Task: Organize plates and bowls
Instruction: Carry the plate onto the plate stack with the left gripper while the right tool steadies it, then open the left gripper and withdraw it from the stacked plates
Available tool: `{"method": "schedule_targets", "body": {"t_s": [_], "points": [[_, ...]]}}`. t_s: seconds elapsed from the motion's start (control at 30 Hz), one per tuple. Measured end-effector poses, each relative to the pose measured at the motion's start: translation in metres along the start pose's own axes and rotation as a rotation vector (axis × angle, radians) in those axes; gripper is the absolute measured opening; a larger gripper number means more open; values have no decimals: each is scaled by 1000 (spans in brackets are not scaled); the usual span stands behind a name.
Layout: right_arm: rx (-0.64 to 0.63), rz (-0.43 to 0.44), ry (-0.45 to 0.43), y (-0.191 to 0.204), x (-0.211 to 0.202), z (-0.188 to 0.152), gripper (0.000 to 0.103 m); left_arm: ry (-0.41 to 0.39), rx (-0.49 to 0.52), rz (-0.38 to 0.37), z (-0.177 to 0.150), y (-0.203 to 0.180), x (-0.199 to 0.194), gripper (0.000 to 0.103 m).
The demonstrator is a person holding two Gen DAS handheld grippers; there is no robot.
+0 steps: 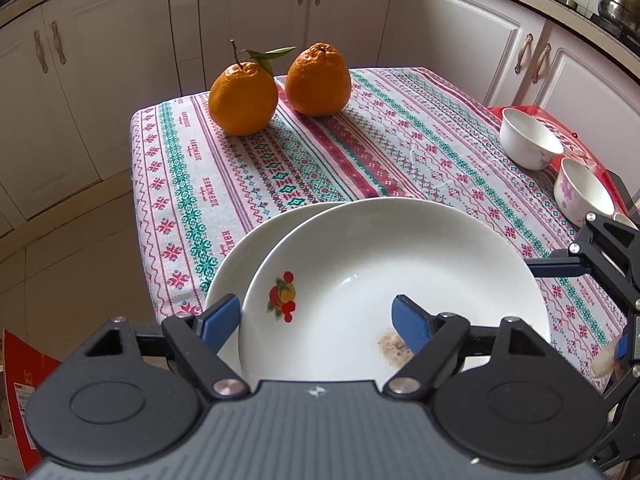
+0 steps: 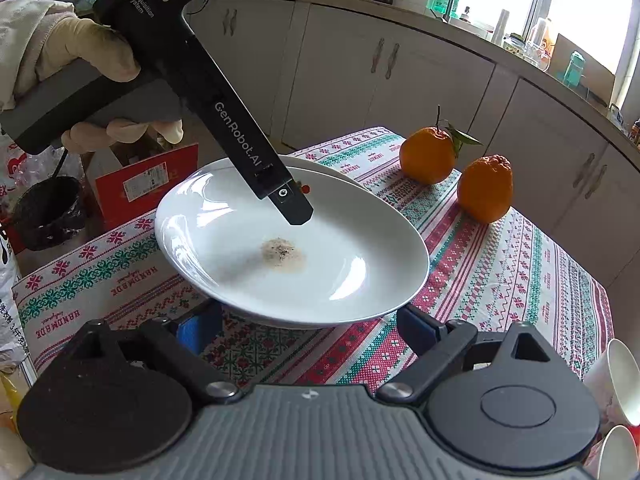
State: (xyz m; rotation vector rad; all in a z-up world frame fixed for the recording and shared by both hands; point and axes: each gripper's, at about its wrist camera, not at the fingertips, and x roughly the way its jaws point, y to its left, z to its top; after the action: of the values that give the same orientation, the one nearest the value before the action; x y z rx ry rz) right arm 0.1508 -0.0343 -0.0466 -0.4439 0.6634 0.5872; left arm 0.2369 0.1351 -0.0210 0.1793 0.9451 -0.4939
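In the left wrist view, the left gripper point(image 1: 318, 320) stood at the bottom of the frame with its blue pads point(image 1: 410, 326) apart. One pad was outside the near rim of the top plate point(image 1: 384, 276) and the other hung over its inside, and neither pressed on the porcelain, so the plate was released. This plate, with a small fruit print and a brownish food stain point(image 1: 394, 346), lay in the lower middle of the frame, shifted to the right on a second plate point(image 1: 240, 264), so the stack was not centred.

In the right wrist view, the right gripper point(image 2: 308, 330) stood wide and empty at the bottom, its pads on either side of the near edge of the plate point(image 2: 292, 248) without touching it.

The plates looked like glazed porcelain: stiff, rather heavy for a two-finger grip, slippery and easy to chip. I judged the rim to be the only good place to take hold, one pad above and one below, away from the stain.

Farther, at the right edge of the left view, two white bowls point(image 1: 530, 138) waited; they seemed lighter, and their thin walls could be pinched at the lip. At the far end of the tablecloth point(image 1: 360, 140) lay two oranges point(image 1: 242, 98).
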Motion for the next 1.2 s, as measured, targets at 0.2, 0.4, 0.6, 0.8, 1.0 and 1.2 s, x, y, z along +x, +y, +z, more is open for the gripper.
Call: {"method": "schedule_targets", "body": {"t_s": [0.2,0.4,0.6,0.8,1.0,1.2], "points": [[-11,0,0,0,-2,0,97,-8,-3,0,0,0,1,83],[-17,-1,3,0,0,1,97,-14,-2,12,0,2,0,85],[-14,-4,-2,-1,-2,0,101,-27,-2,31,0,3,0,91],[-8,-2,-8,-3,-7,-3,103,-52,-8,27,-1,4,-5,93],[25,-27,-26,-11,-19,-6,103,-101,-6,39,-3,-7,-17,93],[77,-81,-56,-25,-38,-13,103,-199,28,63,-10,-34,-39,95]]}}
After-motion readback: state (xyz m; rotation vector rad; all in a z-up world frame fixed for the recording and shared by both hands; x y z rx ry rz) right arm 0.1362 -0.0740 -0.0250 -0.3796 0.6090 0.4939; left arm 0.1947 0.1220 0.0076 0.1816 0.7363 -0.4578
